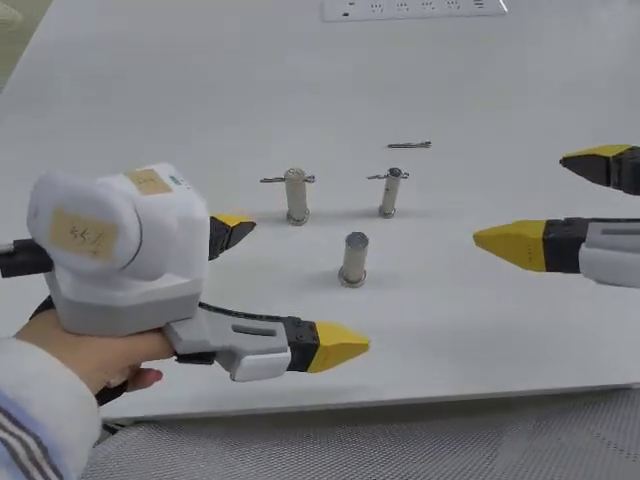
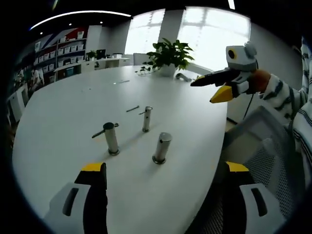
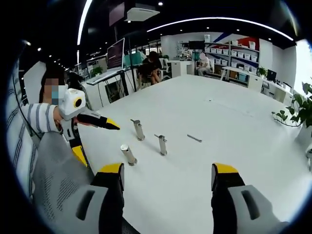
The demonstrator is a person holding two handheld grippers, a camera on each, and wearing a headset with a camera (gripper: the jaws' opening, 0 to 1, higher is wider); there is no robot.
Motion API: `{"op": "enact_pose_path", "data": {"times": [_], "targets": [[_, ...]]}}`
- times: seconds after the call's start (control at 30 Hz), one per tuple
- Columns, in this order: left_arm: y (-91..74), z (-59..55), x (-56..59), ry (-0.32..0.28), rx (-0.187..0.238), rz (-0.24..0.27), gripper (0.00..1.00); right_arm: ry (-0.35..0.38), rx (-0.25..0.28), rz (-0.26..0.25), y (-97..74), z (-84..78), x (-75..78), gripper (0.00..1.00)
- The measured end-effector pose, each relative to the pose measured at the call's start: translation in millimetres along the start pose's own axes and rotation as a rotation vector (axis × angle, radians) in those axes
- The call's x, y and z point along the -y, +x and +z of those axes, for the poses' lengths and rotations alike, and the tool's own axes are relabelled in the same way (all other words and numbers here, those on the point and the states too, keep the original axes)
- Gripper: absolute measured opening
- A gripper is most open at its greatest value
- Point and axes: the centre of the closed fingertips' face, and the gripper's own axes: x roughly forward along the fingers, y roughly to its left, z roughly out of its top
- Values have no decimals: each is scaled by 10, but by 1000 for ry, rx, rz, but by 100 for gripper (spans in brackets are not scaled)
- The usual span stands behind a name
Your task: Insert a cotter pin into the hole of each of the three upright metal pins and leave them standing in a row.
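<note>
1 white table [image 1: 150, 100]: carries all the small parts, with a power strip [image 1: 415, 8] at its far edge.
2 claws, state: both have their jaws spread wide, with nothing between them.
Left gripper [image 1: 300, 285]: held by a hand [image 1: 95, 355] over the near-left part of the table, its yellow tips pointing right, near the front pin.
Right gripper [image 1: 522, 199]: enters from the right edge of the head view, tips pointing left, well apart from the pins.
3 metal pins: all upright, set in a triangle rather than a row.
Rear-left pin [image 1: 296, 196]: stands with the 1st cotter pin [image 1: 275, 180] pushed through its top, sticking out on both sides.
Rear-right pin [image 1: 391, 192]: stands with the 2nd cotter pin [image 1: 377, 177] through its top.
Front pin [image 1: 353, 259]: stands nearer the person, between the 2 rear pins and apart from both.
Loose cotter pin [image 1: 409, 145]: lies flat on the table behind the rear-right pin, near it but not touching.
</note>
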Motion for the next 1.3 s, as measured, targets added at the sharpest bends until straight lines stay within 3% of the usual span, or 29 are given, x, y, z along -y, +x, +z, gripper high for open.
{"op": "enact_pose_path", "data": {"times": [0.1,0.2,0.23,0.5,0.67,0.8,0.87,1.0,1.07,1.17,1.27,1.3], "targets": [[-15,30,51,-19,22,-15,99,-45,-26,-3,25,32,110,69],[-20,110,66,-95,90,-21,99,-82,-49,13,40,83,188,63],[-29,107,79,-114,93,-31,99,-95,-54,22,48,117,206,60],[-80,38,27,-100,75,-13,99,-239,-128,68,206,341,372,60],[-120,32,-8,-112,76,-6,99,-314,-169,110,406,431,445,54],[-142,25,-26,-111,70,-1,99,-341,-223,138,580,426,506,50],[-146,29,-31,-113,73,2,99,-273,-261,151,664,379,527,43],[-132,27,18,-121,68,-11,99,-296,-277,183,835,373,547,34],[-125,28,37,-122,69,-14,99,-347,-305,188,918,350,577,33],[-102,34,75,-131,73,-24,99,-450,-393,185,1013,245,639,28],[-77,16,113,-126,63,-34,99,-487,-439,204,1133,167,640,27],[-70,3,115,-123,58,-35,99,-492,-441,209,1126,179,565,27]]}}
